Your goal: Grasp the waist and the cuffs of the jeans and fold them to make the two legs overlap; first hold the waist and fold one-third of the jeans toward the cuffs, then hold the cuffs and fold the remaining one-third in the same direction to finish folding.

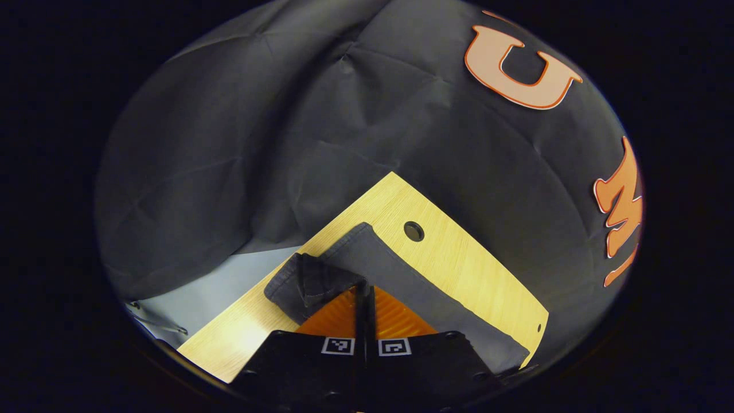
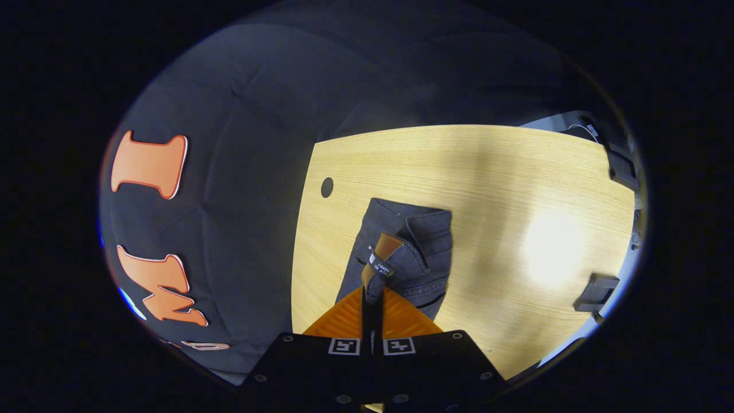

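The left gripper (image 1: 364, 287) points down at a slant over a corner of the wooden desk (image 1: 459, 258), its jaws drawn together on a bunched fold of the dark grey jeans (image 1: 395, 269). From that pinched fold the cloth runs off as a long flat strip along the desk, passing just beside a round hole (image 1: 413, 231) in the desk top.

The right gripper (image 2: 371, 298) also tilts down toward the desk (image 2: 516, 189), and its jaws are closed on the waist end of the jeans (image 2: 427, 241), gripping the band where a brown patch (image 2: 387, 245) and a small label (image 2: 379, 264) stand up from the cloth. Here the waistband, seams and a pocket edge lie spread on the desk ahead of the jaws.

The left gripper view gives the narrow leg part and the pale floor (image 1: 206, 292) beyond the desk edge. The right gripper view gives the broad desk top with a bright glare spot, the same kind of round hole (image 2: 327, 187) near its left edge, and dark fittings (image 2: 596, 291) at the far right rim.
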Motion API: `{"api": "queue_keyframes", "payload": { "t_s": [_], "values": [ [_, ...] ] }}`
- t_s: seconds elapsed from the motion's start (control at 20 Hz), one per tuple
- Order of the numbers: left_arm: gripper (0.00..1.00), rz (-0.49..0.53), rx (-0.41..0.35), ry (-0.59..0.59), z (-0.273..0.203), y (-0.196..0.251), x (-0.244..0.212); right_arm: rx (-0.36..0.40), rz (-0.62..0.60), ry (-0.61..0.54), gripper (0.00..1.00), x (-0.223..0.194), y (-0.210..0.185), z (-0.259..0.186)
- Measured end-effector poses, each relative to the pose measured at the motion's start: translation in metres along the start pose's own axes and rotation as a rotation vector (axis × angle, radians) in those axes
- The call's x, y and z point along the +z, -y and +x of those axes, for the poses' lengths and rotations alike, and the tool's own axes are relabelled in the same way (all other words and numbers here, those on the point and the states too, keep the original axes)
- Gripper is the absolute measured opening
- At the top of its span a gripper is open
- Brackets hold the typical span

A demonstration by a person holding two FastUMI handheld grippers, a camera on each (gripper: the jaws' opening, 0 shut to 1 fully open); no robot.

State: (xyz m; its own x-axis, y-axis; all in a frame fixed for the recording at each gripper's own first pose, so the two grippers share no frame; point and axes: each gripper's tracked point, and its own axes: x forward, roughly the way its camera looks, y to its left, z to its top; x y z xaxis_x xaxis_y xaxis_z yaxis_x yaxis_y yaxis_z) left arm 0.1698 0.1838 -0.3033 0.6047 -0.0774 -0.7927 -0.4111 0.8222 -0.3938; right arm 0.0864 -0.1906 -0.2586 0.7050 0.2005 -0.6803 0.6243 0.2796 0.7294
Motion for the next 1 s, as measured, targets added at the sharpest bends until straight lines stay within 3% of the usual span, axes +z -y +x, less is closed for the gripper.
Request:
{"api": "queue_keyframes", "payload": {
  "t_s": [0.25,0.55,0.65,0.7,0.75,0.8,0.85,0.9,0.95,1.0],
  "values": [
    [0.0,0.016,0.054,-0.017,0.044,0.011,0.011,-0.032,0.037,-0.02,0.0,0.011,-0.013,0.042],
    [0.01,0.069,0.14,-0.073,0.057,0.02,0.011,-0.118,0.1,-0.072,0.02,0.015,-0.016,0.104],
    [0.02,0.063,0.157,-0.09,0.072,0.016,0.006,-0.112,0.13,-0.081,0.02,0.013,-0.019,0.116],
    [0.06,0.057,0.144,-0.09,0.083,0.019,0.001,-0.079,0.131,-0.072,0.06,0.016,-0.026,0.119],
    [0.11,0.05,0.134,-0.084,0.085,0.023,0.001,-0.055,0.124,-0.058,0.13,0.019,-0.031,0.12],
    [0.28,0.049,0.119,-0.071,0.085,0.026,0.005,-0.033,0.111,-0.043,0.15,0.022,-0.036,0.12],
    [0.45,0.048,0.109,-0.063,0.083,0.03,0.009,-0.032,0.095,-0.033,0.34,0.025,-0.036,0.119],
    [0.62,0.042,0.085,-0.037,0.081,0.034,0.012,-0.038,0.071,-0.023,0.34,0.024,-0.034,0.116],
    [0.8,0.045,0.073,-0.005,0.077,0.039,0.019,-0.048,0.041,-0.013,0.41,0.025,-0.028,0.113],
    [0.97,0.065,0.064,0.014,0.073,0.044,0.024,-0.063,0.009,0.0,0.57,0.026,-0.023,0.109]
  ]
}}
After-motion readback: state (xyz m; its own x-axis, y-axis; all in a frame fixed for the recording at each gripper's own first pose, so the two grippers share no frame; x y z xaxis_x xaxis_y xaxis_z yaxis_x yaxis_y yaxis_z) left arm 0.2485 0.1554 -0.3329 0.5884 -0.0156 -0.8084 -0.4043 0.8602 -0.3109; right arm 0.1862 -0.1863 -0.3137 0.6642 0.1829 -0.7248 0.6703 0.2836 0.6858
